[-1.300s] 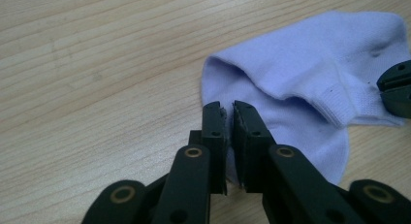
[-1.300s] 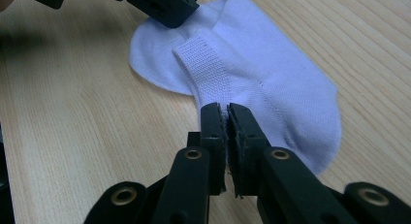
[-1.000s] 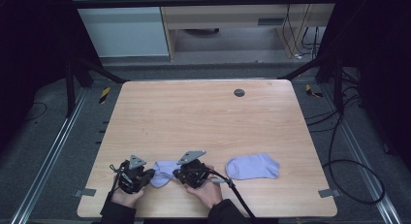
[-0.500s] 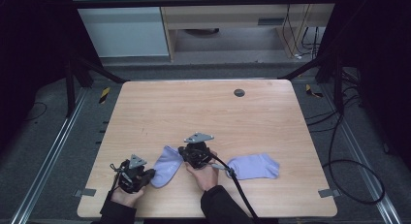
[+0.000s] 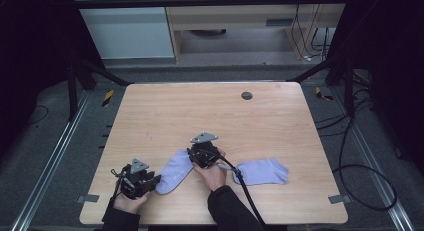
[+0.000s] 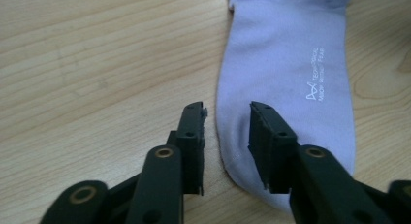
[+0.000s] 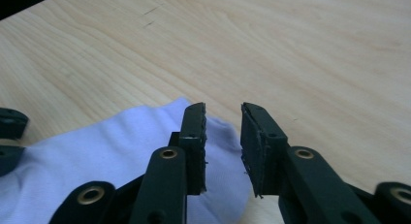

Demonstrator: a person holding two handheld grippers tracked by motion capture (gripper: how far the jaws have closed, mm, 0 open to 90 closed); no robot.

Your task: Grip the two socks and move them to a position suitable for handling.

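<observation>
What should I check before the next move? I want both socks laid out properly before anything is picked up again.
1. Left hand-held gripper let go: ok, its jaws have just been opening; the near sock lies flat under them.
2. Right hand-held gripper let go: ok, jaws just opening above the sock's end.
3. Near sock stretched flat: ok.
4. Second sock on the table: ok, flat, apart from the near sock.
5. Socks matching: cannot tell.

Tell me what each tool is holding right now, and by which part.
Nothing is held. The left tool and the right tool have just been opening, their jaws apart over opposite ends of the left sock, which lies flat on the table.
</observation>
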